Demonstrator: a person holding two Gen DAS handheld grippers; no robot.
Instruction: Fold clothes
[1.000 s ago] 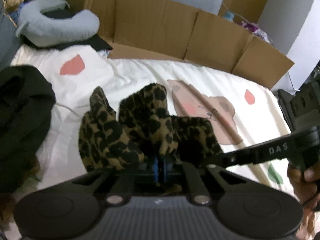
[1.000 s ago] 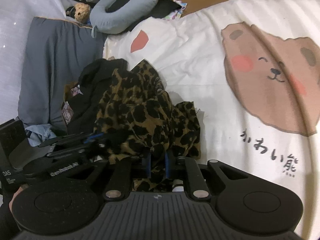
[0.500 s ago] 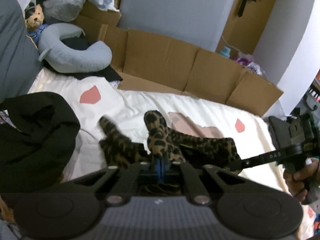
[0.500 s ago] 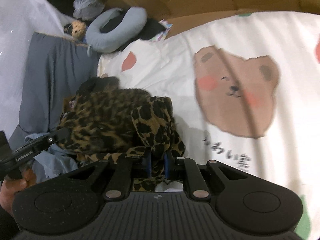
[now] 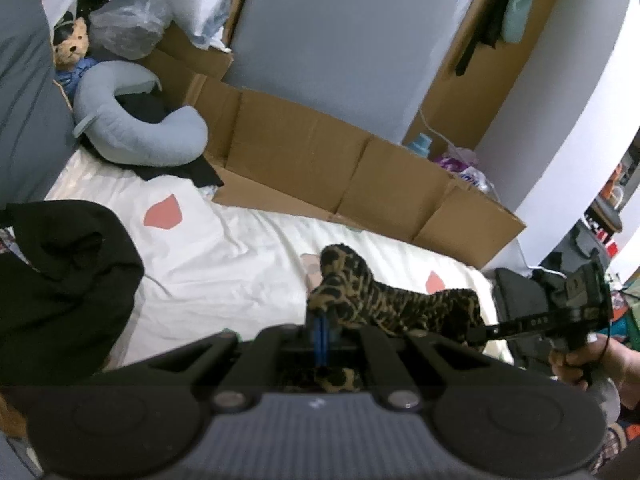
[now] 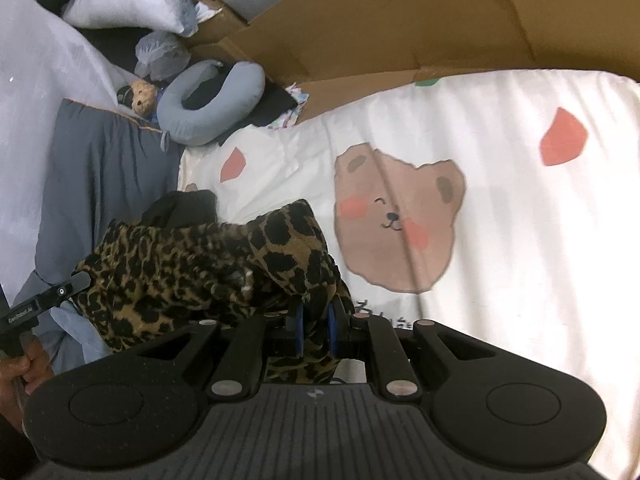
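On the far left of the bed we find a black garment [image 5: 60, 280] heaped on the bear-print sheet [image 5: 224, 256], just beside where the work is going on. A hanging end could brush it and drag it along.

Next to the right, the left gripper [image 5: 322, 330] has its jaws pinched tight on one bunched edge of the leopard-print garment [image 5: 384, 300], which is held up off the sheet and stretched between the two tools. Its grip takes only a small fold, so in our judgement a sharp pull apart could strip the cloth free and let it drop in a heap.

Further right, the right gripper [image 6: 314, 322] has its jaws narrowed on another thick bunch of the same cloth. We cannot tell which edges are held, so a fold laid from here may come out skewed.

The cardboard [image 5: 320, 160] along the bed's far side could snag a swinging end.
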